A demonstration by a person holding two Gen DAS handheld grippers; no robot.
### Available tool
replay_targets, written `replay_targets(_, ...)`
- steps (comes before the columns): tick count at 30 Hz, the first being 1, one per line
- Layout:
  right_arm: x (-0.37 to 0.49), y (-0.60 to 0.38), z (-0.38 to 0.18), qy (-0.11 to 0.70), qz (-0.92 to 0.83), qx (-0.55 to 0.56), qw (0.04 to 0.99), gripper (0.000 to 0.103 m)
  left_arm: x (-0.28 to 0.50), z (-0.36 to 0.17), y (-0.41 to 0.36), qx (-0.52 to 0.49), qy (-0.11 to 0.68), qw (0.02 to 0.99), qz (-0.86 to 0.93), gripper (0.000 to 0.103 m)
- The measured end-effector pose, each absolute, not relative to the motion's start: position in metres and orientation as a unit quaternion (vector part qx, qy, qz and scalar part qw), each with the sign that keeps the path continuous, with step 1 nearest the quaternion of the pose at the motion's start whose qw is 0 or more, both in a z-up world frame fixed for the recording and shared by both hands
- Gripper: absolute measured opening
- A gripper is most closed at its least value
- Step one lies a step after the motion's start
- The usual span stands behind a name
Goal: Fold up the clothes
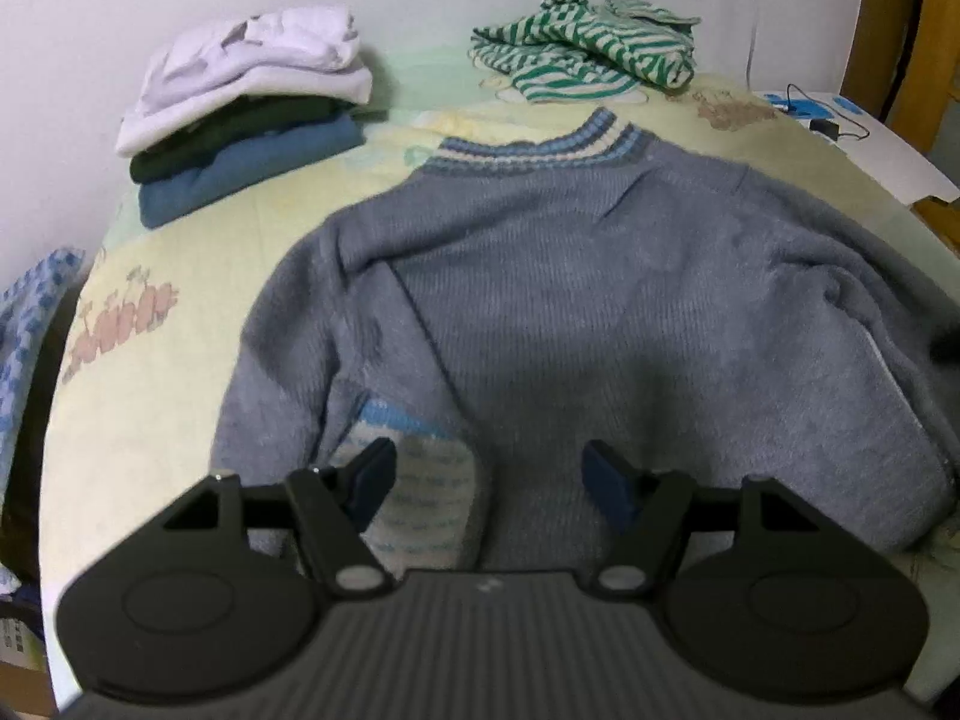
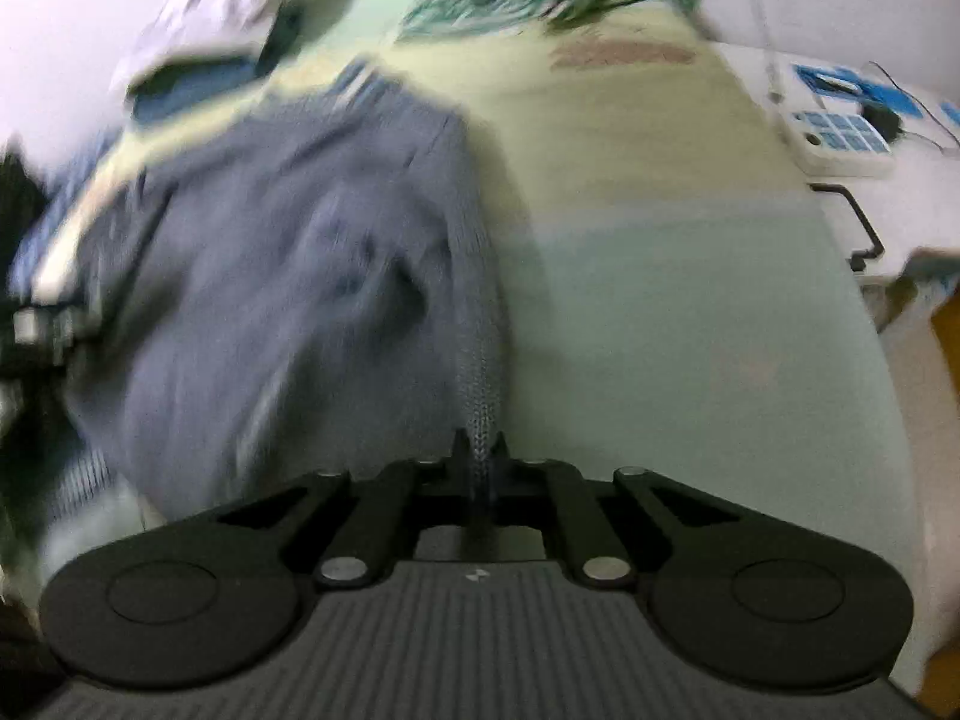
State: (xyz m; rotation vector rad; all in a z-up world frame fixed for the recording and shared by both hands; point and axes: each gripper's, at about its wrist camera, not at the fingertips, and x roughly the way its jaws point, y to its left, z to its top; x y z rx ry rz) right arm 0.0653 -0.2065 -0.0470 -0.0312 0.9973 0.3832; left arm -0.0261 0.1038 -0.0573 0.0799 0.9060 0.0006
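Left wrist view: a grey-blue knitted sweater (image 1: 600,300) lies spread on a pale yellow bedsheet (image 1: 180,252) printed with pink cartoon figures. Its striped blue-and-cream collar (image 1: 540,150) points to the far side, and its left sleeve is folded down along the body, so that the striped cuff (image 1: 414,474) rests near the hem. The left gripper (image 1: 489,477) hangs above that near edge with its blue-padded fingers (image 1: 375,474) standing well apart; the cuff and the sweater body show in the gap below them, and no pad presses on the cloth.

On the far left of the bed sits a stack of folded clothes (image 1: 240,120): a white garment on top, a dark one under it, a blue one at the bottom. On the far right lies a crumpled green-and-white striped garment (image 1: 588,54). At the right edge stands a white surface with a black cable (image 1: 834,126) on it, and at the left edge a blue-and-white checked cloth (image 1: 30,312) hangs.

Right wrist view: this picture is heavily smeared. The right gripper (image 2: 483,450) has its fingers drawn together, clamped on a narrow ridge of the sweater's knit that runs up from between the pads along the sweater's right edge. The rest of the sweater (image 2: 270,300) bulks to the left of it, and bare sheet lies to the right. A white box with blue panels (image 2: 840,138) stands at the far right.
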Motion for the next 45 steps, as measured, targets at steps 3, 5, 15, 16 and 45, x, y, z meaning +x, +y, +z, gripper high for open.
replay_targets(3, 0.088, -0.211, -0.020, 0.410, 0.131, -0.069, 0.900, 0.003, -0.027, -0.054, 0.103, 0.039, 0.434, 0.900, 0.004, 0.085)
replay_targets(5, 0.119, -0.221, -0.005, 0.377, 0.091, -0.090, 0.917, 0.003, -0.029, -0.052, 0.101, 0.028, 0.434, 0.900, 0.001, 0.085)
replay_targets(15, 0.248, -0.186, -0.027, 0.313, 0.041, -0.220, 0.923, 0.008, -0.046, -0.036, 0.067, 0.046, 0.422, 0.905, -0.015, 0.088)
replay_targets(16, 0.251, -0.180, -0.035, 0.316, 0.042, -0.237, 0.918, 0.020, -0.048, -0.038, 0.066, 0.048, 0.429, 0.902, -0.012, 0.088)
replay_targets(45, -0.010, -0.158, -0.093, 0.347, 0.367, -0.197, 0.840, 0.071, -0.162, -0.060, 0.108, 0.010, 0.505, 0.861, -0.061, 0.098)
